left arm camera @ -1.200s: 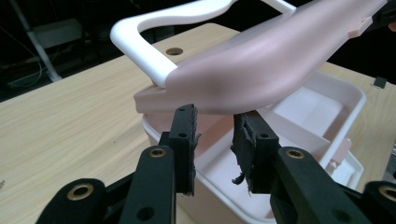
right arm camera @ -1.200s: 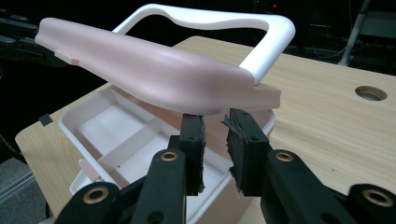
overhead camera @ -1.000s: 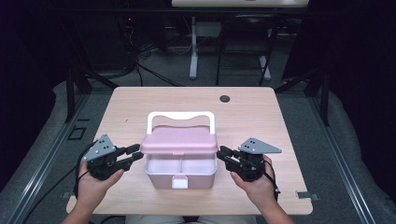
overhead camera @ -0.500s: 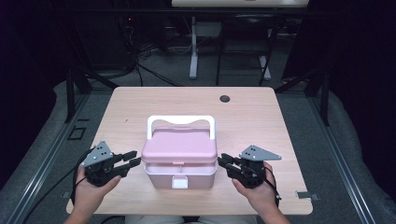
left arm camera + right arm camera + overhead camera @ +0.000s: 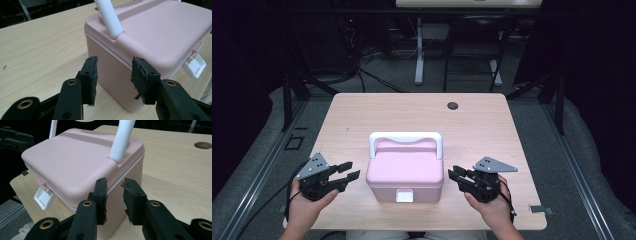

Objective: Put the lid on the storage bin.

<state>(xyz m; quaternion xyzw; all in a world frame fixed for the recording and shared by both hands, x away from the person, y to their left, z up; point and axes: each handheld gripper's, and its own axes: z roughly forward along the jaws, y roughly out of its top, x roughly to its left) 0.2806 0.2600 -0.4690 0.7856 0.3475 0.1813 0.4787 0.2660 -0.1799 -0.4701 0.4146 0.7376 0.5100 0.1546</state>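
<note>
Pink box sits on the wooden surface, near the front edge and about midway between the two sides. Lid down. White handle stands upright over the back part of the lid. White latch at the middle of the front wall; in the left gripper view the latch sticks out from the box, flap tilted outward.

Left gripper held in the left hand, just beside the box's left wall, not touching. Fingers apart, pointing toward the box. In the left gripper view the gap between the fingers frames the lower near corner of the box; both pads look worn and torn at the edges.

Right gripper held in the right hand, just beside the box's right wall, a small gap showing. Fingers apart, though closer set than the left pair, nothing between them. In the right gripper view the fingers point at the box's near corner, under the seam where lid meets base; the handle's post rises from the lid just above.

Small dark round hole in the surface near the far edge, well apart from the box. Cables trail from both grippers off the front edge.
</note>
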